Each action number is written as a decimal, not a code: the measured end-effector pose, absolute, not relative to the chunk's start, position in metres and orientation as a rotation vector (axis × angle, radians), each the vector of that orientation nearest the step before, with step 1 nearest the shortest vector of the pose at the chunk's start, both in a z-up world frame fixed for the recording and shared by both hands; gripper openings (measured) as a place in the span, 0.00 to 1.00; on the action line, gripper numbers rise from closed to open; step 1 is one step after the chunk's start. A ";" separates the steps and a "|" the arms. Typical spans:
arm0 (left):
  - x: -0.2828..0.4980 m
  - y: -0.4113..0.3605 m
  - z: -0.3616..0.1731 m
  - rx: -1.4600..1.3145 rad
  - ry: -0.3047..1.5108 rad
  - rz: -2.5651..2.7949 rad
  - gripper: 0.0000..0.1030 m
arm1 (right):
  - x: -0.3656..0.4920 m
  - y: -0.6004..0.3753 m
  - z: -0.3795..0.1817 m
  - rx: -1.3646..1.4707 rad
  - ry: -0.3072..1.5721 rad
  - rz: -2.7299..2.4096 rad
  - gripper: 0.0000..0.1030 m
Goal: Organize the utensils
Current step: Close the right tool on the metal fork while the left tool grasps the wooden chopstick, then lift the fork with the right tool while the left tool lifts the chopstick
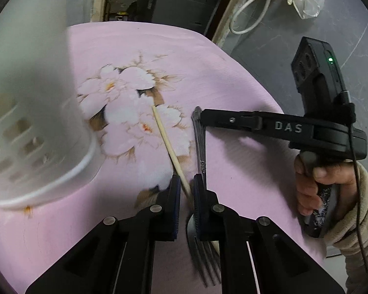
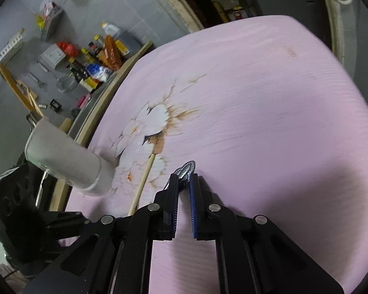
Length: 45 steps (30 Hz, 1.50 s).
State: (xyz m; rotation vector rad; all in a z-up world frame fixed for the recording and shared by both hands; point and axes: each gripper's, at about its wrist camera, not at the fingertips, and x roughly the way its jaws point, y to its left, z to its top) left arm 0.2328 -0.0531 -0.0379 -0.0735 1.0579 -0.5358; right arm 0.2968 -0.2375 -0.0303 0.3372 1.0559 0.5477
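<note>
- Fork (image 1: 200, 147) of dark, dull metal lies on the pink cloth (image 1: 233, 78), a slim handle with a moulded, leaf-shaped end and four long tines (image 1: 206, 264) that fan out at the bottom of the left wrist view.
- Its handle tip (image 2: 187, 167) shows in the right wrist view as a small, ornate silver point with a beaded edge.
- Wooden chopstick (image 1: 169, 147), pale, thin and round, lies slantwise just beside the fork and crosses it near the neck.
- Left gripper (image 1: 184, 183) has its black fingers with blue ribbed pads (image 1: 176, 196) drawn close together around the low end of the chopstick; the fork's neck sits right at the right-hand pad, and I cannot tell whether that pad touches it.
- Right gripper (image 2: 183, 180) is pinched on the fork's handle end, the tip poking out past the pads (image 2: 192, 196).
- From the left wrist view the right tool is a matte black body lettered "DAS", held by a hand (image 1: 311, 183) in a fuzzy beige sleeve (image 1: 355, 220).
- White plastic holder (image 1: 32, 103), a smooth cylinder with rectangular slots near its base, stands on the cloth well left of the utensils, blurred in the close view.
- The cloth is soft, faintly ribbed, printed with white blossoms (image 1: 125, 93) and brown leaves.
</note>
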 end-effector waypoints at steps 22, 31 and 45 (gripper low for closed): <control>0.191 0.043 -0.023 -0.485 1.097 -0.607 0.07 | 0.264 -0.183 -0.022 0.147 1.060 0.572 0.31; 0.198 0.039 -0.024 -0.451 1.157 -0.578 0.04 | 0.241 -0.155 -0.018 0.002 1.070 0.570 0.33; 0.169 0.056 -0.029 -0.421 1.161 -0.531 0.02 | 0.231 -0.170 -0.013 -0.051 1.051 0.674 0.24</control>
